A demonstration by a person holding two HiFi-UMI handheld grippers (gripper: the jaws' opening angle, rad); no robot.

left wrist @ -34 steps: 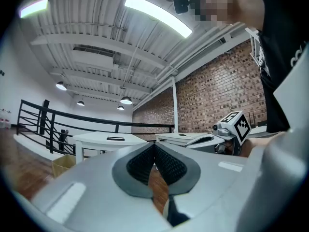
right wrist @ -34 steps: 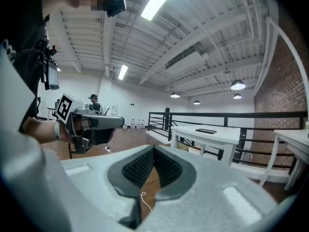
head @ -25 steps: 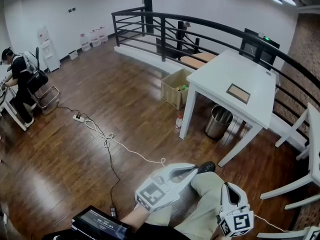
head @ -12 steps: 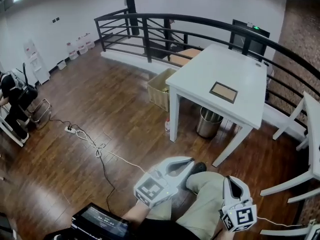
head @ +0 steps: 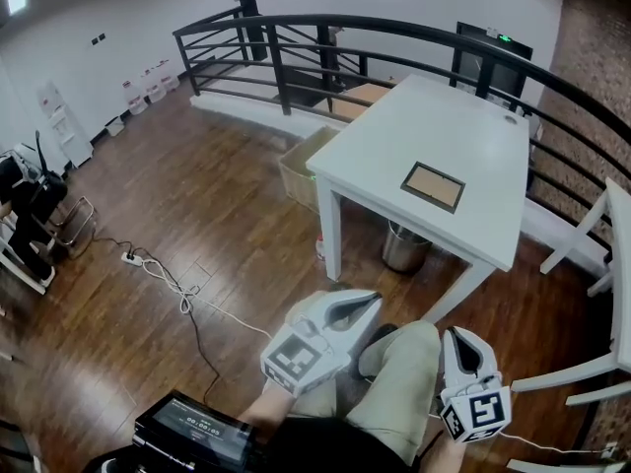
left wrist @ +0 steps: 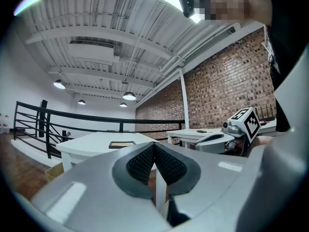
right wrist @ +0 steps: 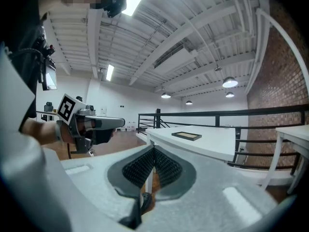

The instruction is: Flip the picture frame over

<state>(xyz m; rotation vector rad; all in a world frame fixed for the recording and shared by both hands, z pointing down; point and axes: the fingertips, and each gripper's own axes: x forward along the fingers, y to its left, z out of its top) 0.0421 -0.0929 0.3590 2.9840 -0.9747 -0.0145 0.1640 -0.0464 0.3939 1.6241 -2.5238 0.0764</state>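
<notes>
The left gripper (left wrist: 154, 151) has its jaws pressed together with nothing between them, and the right gripper (right wrist: 153, 153) is closed and empty in the same way. Both hang low by the person's knee, well short of the table (head: 434, 116), pointing roughly level toward it.

The frame (head: 433, 186) lies flat on the table, set in from the near edge, with bare top on every side of it. Which face is up I cannot tell for sure; a tan panel shows inside a dark border.

I judge this to be the approach, with the flip itself not yet begun. The next move calls for coming right up to the table's near edge, opening at least one gripper, and getting a jaw under a border of the frame. As it lies flat, there is little lip to catch. Sliding it to overhang the table's edge may help.

There is ample room on the table for turning the frame. A bin (head: 402, 247) stands under the table, a box (head: 301, 166) just beside its left leg, a railing (head: 394, 42) behind it and a chair (head: 592, 254) to its right, so the near side is the open way in.
</notes>
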